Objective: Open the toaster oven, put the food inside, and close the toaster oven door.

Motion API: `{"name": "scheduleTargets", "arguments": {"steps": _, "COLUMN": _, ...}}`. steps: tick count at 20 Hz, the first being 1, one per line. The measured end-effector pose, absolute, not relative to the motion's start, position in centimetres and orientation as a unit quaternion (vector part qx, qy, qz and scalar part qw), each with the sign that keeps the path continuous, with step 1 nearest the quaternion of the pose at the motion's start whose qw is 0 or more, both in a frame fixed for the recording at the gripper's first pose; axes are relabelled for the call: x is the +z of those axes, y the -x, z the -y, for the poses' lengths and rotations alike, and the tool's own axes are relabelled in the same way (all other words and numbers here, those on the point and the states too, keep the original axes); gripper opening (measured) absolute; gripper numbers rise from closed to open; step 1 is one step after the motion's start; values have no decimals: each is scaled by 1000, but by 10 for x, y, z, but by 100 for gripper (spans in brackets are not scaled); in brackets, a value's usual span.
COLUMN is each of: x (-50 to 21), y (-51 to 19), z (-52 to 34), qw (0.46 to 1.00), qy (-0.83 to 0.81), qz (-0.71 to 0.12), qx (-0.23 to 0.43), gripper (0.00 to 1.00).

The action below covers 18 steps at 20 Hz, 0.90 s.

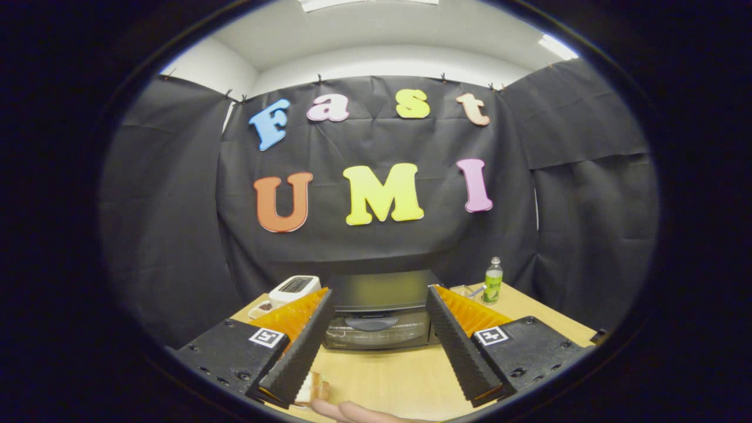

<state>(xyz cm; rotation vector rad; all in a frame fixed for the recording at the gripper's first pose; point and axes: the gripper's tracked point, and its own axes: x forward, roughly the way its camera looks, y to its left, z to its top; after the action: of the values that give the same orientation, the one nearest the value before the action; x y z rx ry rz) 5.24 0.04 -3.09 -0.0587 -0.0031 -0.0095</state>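
Note:
A black toaster oven (379, 308) stands on the wooden table (388, 376), straight ahead beyond my fingers, its glass door shut with the handle (373, 322) across the top of the door. My gripper (379, 299) is open, held above the table with nothing between the fingers. A piece of food, apparently bread (312, 388), lies on the table near the base of the left finger. A person's fingers (352, 411) rest on the table just by it.
A white toaster (295, 288) and a small dish (261, 308) sit left of the oven. A green-labelled bottle (493, 281) and a small clear object (464, 291) stand to its right. Black cloth walls close in behind and on both sides.

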Motion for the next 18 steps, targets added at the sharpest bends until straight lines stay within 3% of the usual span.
{"name": "scheduleTargets", "arguments": {"steps": 8, "x": -96, "y": -152, "z": -12, "qw": 999, "qy": 51, "qz": -17, "qx": 9, "gripper": 100}}
{"name": "scheduleTargets", "arguments": {"steps": 18, "x": -163, "y": -218, "z": -8, "qw": 996, "qy": 28, "qz": -84, "qx": 19, "gripper": 100}}
